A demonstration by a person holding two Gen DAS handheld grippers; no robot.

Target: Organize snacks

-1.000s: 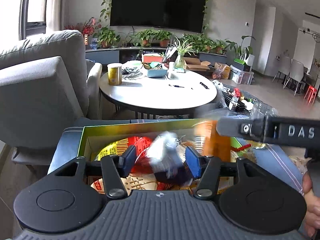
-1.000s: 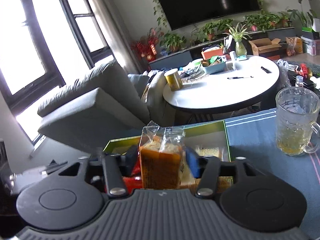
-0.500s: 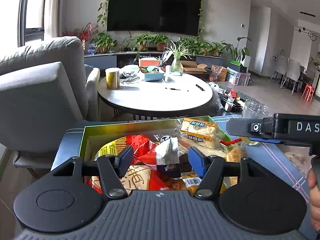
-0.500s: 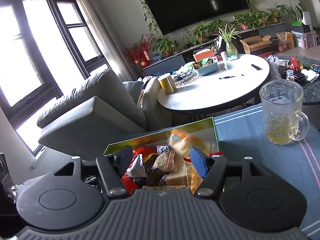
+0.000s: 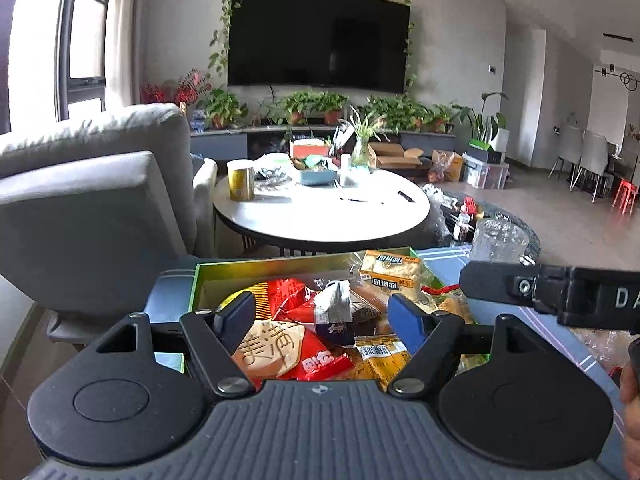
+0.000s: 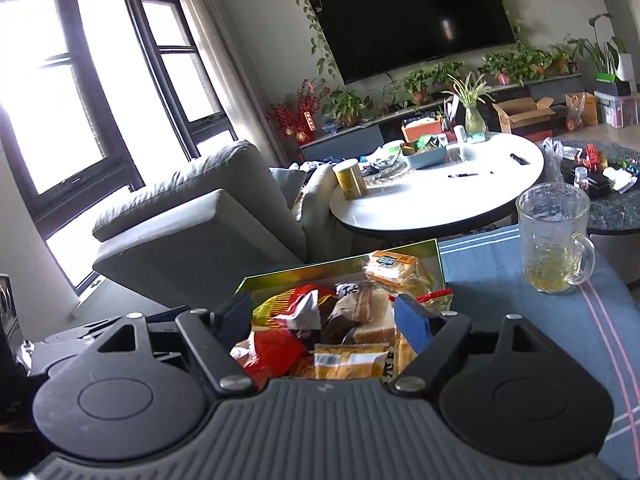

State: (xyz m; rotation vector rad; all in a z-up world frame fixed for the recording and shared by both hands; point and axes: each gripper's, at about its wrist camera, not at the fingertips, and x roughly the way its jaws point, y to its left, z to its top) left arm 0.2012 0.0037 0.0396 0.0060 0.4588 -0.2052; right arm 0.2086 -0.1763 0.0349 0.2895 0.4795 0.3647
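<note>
Both my left gripper (image 5: 322, 314) and right gripper (image 6: 326, 318) hang spread apart and empty over the green box (image 5: 256, 270), where the snacks (image 5: 304, 336) lie heaped. Reaching right carelessly, I could knock the glass mug (image 6: 554, 238) nearby.

A living room in daylight. Ahead of the gripper, a black television (image 5: 318, 36) hangs on a pale wall, framed by trailing vines, above a low cabinet (image 5: 224, 142) lined with potted plants (image 5: 316, 104). A round white table (image 5: 320, 208) stands nearer. A grey sofa (image 5: 92, 184) sits left, beside dark-framed windows (image 6: 80, 92). Dining chairs (image 5: 588, 156) stand far right.
</note>
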